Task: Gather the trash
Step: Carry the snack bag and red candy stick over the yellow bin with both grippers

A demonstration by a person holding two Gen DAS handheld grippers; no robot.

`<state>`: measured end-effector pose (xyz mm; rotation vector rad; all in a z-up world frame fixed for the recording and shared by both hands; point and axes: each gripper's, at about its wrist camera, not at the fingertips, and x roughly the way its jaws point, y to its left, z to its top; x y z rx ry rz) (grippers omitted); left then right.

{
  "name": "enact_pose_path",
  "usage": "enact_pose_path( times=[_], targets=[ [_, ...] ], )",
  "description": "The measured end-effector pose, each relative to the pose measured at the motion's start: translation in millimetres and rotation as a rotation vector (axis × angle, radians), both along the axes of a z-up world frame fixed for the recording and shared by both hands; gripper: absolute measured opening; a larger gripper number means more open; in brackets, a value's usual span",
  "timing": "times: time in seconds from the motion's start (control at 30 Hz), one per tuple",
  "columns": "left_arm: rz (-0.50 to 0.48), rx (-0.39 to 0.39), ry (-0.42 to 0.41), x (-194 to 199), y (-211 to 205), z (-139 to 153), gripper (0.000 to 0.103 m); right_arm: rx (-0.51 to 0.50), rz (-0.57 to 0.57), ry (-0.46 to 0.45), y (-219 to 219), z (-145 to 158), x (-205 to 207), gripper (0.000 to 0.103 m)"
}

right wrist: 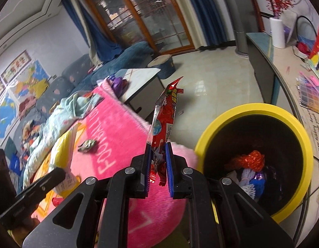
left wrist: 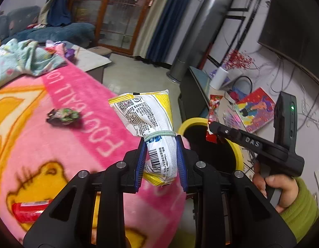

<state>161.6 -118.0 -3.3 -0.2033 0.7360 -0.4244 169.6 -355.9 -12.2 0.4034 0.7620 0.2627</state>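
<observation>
Through the left wrist camera, we have the left tool (left wrist: 162,159) pinched onto the yellow-and-white snack bag (left wrist: 147,122), its blue pads closed on the bag's lower half just under the pale hair tie wrapped round its waist. We judge that narrow, bunched part gives the firmest hold. The bag stands up over the pink blanket (left wrist: 56,124), just short of the yellow-rimmed bin (left wrist: 192,122). Past the bin's rim we see the right tool (left wrist: 209,127) from the side, reaching over the bin's mouth. Away from the bin, a dark crumpled wrapper (left wrist: 63,116) and a red packet (left wrist: 28,209) lie on the blanket, waiting.

Through the right wrist camera, the right tool (right wrist: 158,161) is nearly closed on the bottom edge of a red wrapper (right wrist: 164,115), which stands upright beside the bin (right wrist: 304,136). We judge it is carried high to clear the rim. Trash already lies at the bin's bottom.
</observation>
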Motion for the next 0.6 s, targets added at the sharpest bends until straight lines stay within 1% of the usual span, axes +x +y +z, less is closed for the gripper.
enact_pose_path(
  times=[0.17, 0.4, 0.6],
  targets=[
    [-0.057, 0.018, -0.006, 0.7, -23.1, -1.8, 0.021, 0.017, -0.05, 0.004, -20.5, -2.5, -1.0, 0.013],
    [-0.124, 0.036, -0.012, 0.3, -50.4, -6.0, 0.021, 0.043, -0.099, 0.034, -46.6, -11.9, -0.8, 0.013],
    [-0.173, 0.053, -0.011, 0.9, -69.8, -11.6, 0.021, 0.044, -0.153, 0.058, -68.0, -20.3, -1.9, 0.013]
  ],
)
